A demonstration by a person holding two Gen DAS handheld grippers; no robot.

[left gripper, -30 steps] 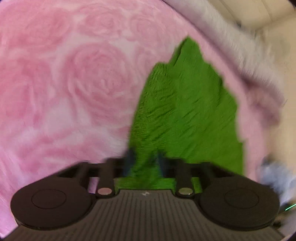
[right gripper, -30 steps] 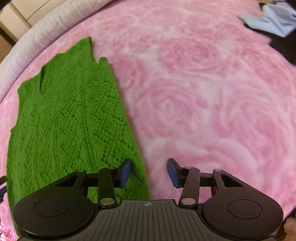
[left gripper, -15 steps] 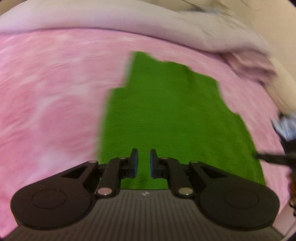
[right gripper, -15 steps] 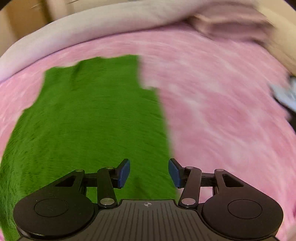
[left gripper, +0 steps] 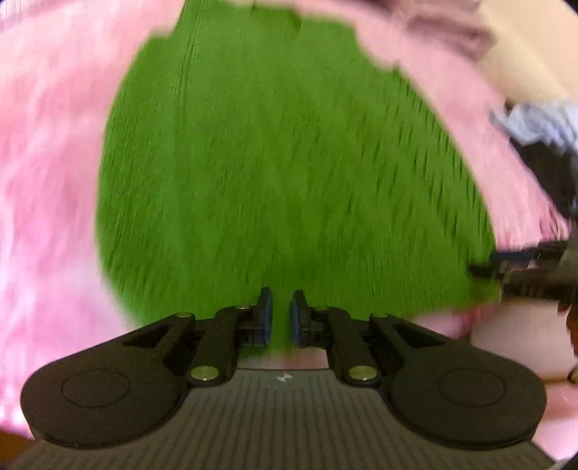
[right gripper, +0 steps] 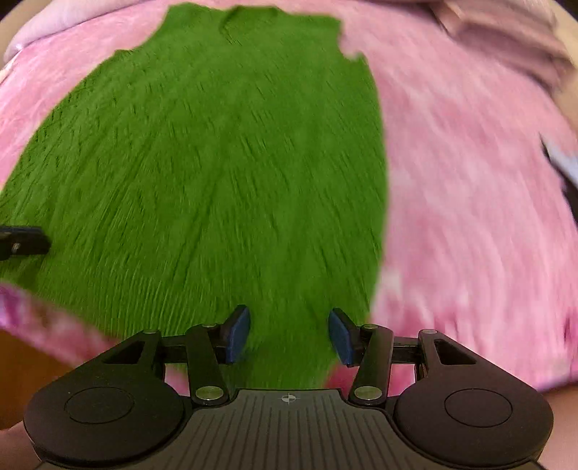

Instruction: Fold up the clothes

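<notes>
Green knit top [right gripper: 202, 162] flat below right hand-held gripper [right gripper: 289, 334] — jaws apart, empty.

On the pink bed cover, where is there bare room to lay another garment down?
Bare pink rose-print cover stretches right of the green knit garment, up to the bluish clothes at the edge. Another strip lies left of it. The far edge holds bunched bedding.

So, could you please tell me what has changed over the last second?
The left claw has let go of the green knit garment, its jaws now nearly closed and empty. Both claws have swung round to its near hem. The right claw stays open; the garment stays flat on the pink blanket.
</notes>
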